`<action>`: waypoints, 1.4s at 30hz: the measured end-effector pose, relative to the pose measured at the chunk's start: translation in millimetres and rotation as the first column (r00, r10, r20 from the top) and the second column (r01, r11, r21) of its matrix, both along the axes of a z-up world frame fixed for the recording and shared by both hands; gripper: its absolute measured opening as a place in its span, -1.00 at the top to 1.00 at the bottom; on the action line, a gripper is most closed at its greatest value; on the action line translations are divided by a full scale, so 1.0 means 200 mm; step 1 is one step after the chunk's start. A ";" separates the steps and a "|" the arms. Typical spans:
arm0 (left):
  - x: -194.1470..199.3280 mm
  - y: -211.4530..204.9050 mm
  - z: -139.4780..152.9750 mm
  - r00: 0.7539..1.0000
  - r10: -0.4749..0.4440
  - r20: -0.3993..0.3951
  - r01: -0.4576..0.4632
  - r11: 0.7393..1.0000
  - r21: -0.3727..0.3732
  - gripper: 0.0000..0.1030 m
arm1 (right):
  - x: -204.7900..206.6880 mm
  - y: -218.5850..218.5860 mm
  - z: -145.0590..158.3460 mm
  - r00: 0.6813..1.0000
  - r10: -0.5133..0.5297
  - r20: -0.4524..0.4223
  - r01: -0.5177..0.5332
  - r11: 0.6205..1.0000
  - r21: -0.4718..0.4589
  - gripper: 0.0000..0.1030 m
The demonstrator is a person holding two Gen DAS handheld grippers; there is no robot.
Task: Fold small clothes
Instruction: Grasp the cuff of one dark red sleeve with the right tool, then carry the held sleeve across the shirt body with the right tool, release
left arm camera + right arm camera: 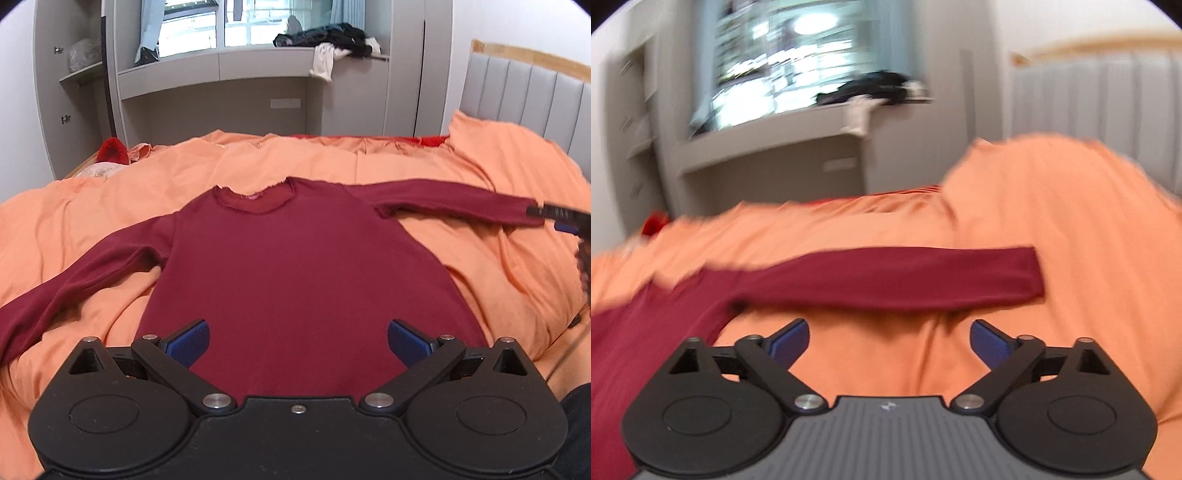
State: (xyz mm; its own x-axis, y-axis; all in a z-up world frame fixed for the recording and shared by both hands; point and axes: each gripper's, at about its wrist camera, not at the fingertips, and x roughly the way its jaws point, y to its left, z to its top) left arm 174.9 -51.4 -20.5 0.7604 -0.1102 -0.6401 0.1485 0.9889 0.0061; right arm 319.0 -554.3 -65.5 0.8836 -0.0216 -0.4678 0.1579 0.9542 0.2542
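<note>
Item: one dark red long-sleeved shirt (295, 266), laid flat and face up on an orange duvet (480, 266) covering a bed, collar (255, 201) toward the far side, hem nearest the left camera. Both sleeves spread outward: the left sleeve (81, 273) runs down toward the near left corner of the view, slightly creased; the right sleeve (454, 203) extends almost straight out toward the grey padded headboard (524, 96). Left hand-held gripper (298, 341): jaws spread wide, blue pads (188, 341) apart over the lower body of the shirt, nothing between them; contact with the cloth cannot be told. Right hand-held gripper (889, 341): jaws likewise wide apart, holding nothing, positioned over bare duvet just on the near side of the right sleeve (905, 280), whose cuff end (1030, 273) lies flat; this view is motion-blurred. In the left view the right hand-held gripper's tip (554, 214) appears as a dark shape at the sleeve's cuff, at the frame's right edge. Surroundings: grey built-in cabinet with window ledge (221, 66), a heap of dark and pale clothes (332, 40) on that ledge, one pale piece hanging over its edge; a red item (112, 149) at the far left edge of the bed.
</note>
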 end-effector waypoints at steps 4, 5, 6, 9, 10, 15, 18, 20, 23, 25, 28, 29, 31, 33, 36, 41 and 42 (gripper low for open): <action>0.05 0.01 -0.04 1.000 0.020 -0.016 -0.020 0.999 0.029 -0.99 | 0.21 -0.26 -0.22 0.998 -0.055 -0.043 0.061 0.985 0.161 -0.79; 0.07 0.01 -0.04 0.999 0.029 -0.018 -0.029 0.999 0.041 -0.99 | 0.25 -0.30 -0.28 0.997 -0.064 -0.041 0.071 0.980 0.187 -0.78; 0.09 0.01 -0.05 0.999 0.038 -0.020 -0.037 0.998 0.049 -0.99 | 0.28 -0.35 -0.33 0.996 -0.080 -0.037 0.086 0.973 0.214 -0.77; 0.15 0.03 -0.07 0.998 0.055 -0.030 -0.053 0.997 0.057 -0.99 | 0.34 -0.45 -0.45 0.993 -0.118 -0.010 0.116 0.952 0.283 -0.72; 0.16 0.03 -0.07 0.998 0.058 -0.034 -0.056 0.997 0.059 -0.99 | 0.36 -0.47 -0.48 0.992 -0.122 0.016 0.112 0.949 0.294 -0.71; 0.24 0.01 -0.11 0.997 0.064 -0.052 -0.060 0.996 0.071 -0.99 | 0.48 -0.59 -0.56 0.978 -0.154 0.138 0.098 0.932 0.350 -0.71; 0.26 -0.01 -0.13 0.996 0.054 -0.065 -0.049 0.996 0.080 -0.99 | 0.55 -0.65 -0.58 0.969 -0.173 0.178 0.096 0.923 0.374 -0.55; 0.27 -0.02 -0.13 0.996 0.051 -0.066 -0.045 0.996 0.082 -0.99 | 0.57 -0.68 -0.58 0.964 -0.192 0.183 0.106 0.911 0.398 -0.22; 0.28 -0.01 -0.13 0.997 0.056 -0.057 -0.052 0.996 0.070 -0.99 | 0.57 -0.71 -0.56 0.956 -0.207 0.206 0.108 0.906 0.410 0.20; 0.28 0.01 -0.12 0.997 0.062 -0.046 -0.060 0.997 0.055 -0.99 | 0.56 -0.68 -0.52 0.957 -0.205 0.203 0.119 0.922 0.369 0.56; 0.30 0.06 -0.09 0.997 0.069 -0.018 -0.069 0.997 0.039 -0.99 | 0.56 -0.57 -0.42 0.968 -0.178 0.175 0.127 0.956 0.266 0.88; 0.31 0.08 -0.08 0.997 0.076 -0.003 -0.076 0.997 0.033 -0.99 | 0.56 -0.51 -0.37 0.973 -0.156 0.172 0.115 0.967 0.229 0.88; 0.34 0.13 -0.05 0.996 0.090 0.026 -0.090 0.996 0.025 -0.99 | 0.57 -0.37 -0.24 0.980 -0.108 0.168 0.083 0.985 0.151 0.89; 0.37 0.18 -0.02 0.992 0.112 0.062 -0.114 0.993 0.015 -0.99 | 0.59 -0.20 -0.09 0.983 -0.053 0.176 0.040 0.996 0.080 0.89; 0.41 0.30 0.01 0.981 0.160 0.109 -0.161 0.987 0.001 -0.99 | 0.65 0.15 0.15 0.983 0.055 0.176 -0.051 0.998 -0.030 0.89; 0.35 0.52 -0.03 0.942 0.295 0.163 -0.306 0.951 0.048 -0.99 | 0.79 0.82 0.42 0.967 0.218 0.135 -0.192 0.964 -0.186 0.89; 0.32 0.58 -0.03 0.939 0.306 0.157 -0.312 0.950 0.014 -0.99 | 0.82 0.97 0.46 0.959 0.248 0.135 -0.216 0.952 -0.216 0.89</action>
State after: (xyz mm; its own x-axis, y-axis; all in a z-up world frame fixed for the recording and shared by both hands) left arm 239.2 64.9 -27.4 0.8409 0.1677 -0.5146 -0.1699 0.9845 0.0431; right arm 482.2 -360.5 25.7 0.9375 0.1152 -0.3282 -0.1007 0.9931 0.0609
